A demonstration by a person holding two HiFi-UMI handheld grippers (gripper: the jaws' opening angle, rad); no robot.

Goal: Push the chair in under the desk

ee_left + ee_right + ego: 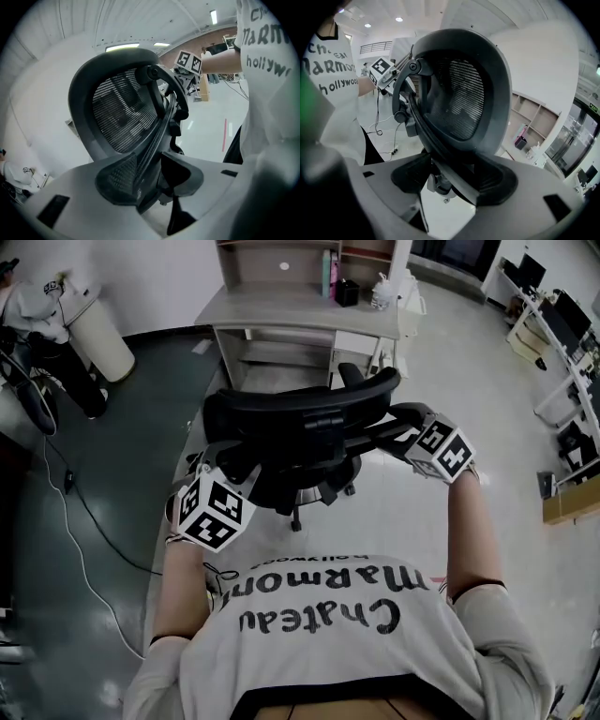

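Black mesh office chair (309, 486) stands on a pale, glossy floor (403, 521), just in front of a light wooden desk (272, 320), facing its open knee space, with most of the chair out on the floor. A person in a white printed T-shirt (328, 634) stands behind it, holding 2 grippers. The left gripper (150, 173) is clamped on the left edge of the backrest (300, 413). The right gripper (450, 176) is clamped on the right edge. Each rim runs between the jaws and touches both pads.
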